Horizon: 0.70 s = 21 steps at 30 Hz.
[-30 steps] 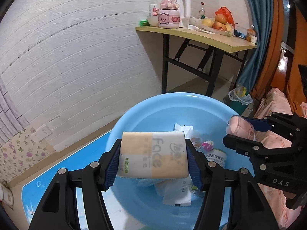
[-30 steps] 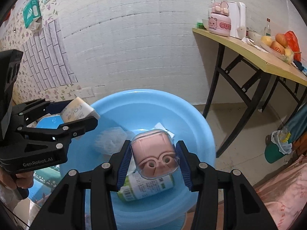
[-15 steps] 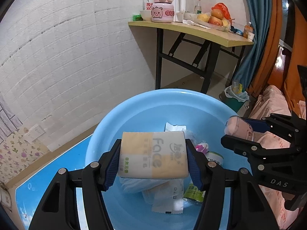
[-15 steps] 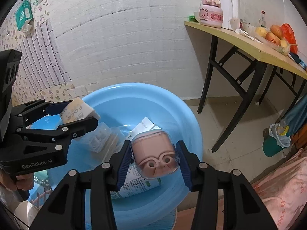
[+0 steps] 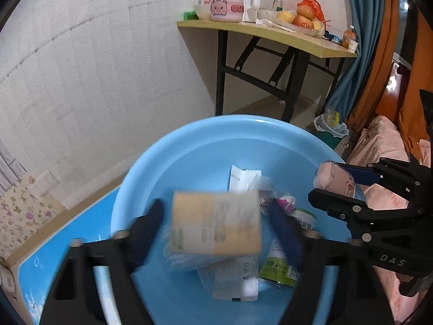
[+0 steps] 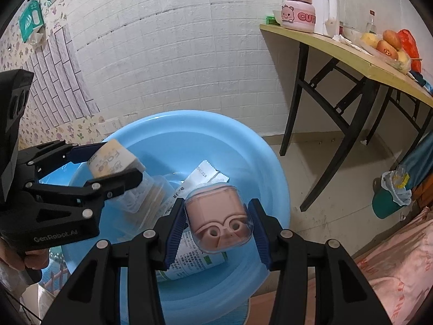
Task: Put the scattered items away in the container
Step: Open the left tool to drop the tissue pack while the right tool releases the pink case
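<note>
A light blue basin (image 5: 189, 149) (image 6: 243, 146) holds a white sachet (image 5: 243, 176), a green-labelled can (image 5: 278, 265) and clear packets. My left gripper (image 5: 216, 224) is over the basin; its fingers are blurred and stand apart from the yellow tissue pack (image 5: 216, 227), which shows gaps at both sides. In the right wrist view the tissue pack (image 6: 113, 159) sits between the left gripper's fingers (image 6: 113, 162). My right gripper (image 6: 219, 224) is shut on a pink case in a clear shell (image 6: 219, 216) above the basin's near rim; it also shows in the left wrist view (image 5: 335, 178).
The basin stands on a blue mat (image 5: 67, 243) by a white brick wall. A folding table (image 5: 270, 32) with a kettle, a pink jar and fruit stands behind. A green bin with a bag (image 6: 389, 197) and pink bedding (image 6: 392, 270) lie to the right.
My left gripper's fingers have spread away from the tissue pack, which now looks blurred and loose between them. The right gripper still holds the pink case, slightly lower over the basin.
</note>
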Tool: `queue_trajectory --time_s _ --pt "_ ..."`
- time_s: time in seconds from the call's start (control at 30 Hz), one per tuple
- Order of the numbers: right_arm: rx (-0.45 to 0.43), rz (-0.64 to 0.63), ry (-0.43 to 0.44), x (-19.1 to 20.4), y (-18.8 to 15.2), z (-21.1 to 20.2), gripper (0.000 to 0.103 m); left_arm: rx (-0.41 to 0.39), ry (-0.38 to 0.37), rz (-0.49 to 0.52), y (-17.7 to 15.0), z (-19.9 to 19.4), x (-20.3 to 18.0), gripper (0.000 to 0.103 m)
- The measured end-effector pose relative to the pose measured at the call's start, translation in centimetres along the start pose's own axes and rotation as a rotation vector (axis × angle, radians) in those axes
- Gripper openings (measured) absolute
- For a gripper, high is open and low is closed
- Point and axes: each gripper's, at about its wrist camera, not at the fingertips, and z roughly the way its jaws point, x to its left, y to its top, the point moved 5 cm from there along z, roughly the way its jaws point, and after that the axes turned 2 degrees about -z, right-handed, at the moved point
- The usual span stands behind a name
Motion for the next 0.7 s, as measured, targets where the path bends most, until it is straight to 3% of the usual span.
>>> queue_trajectory --time_s 0.7 --pt "0.011 -0.018 -0.001 1.02 0.01 -0.09 0.048 -0.027 0.018 0.014 -0.41 -1.24 0.65 0.088"
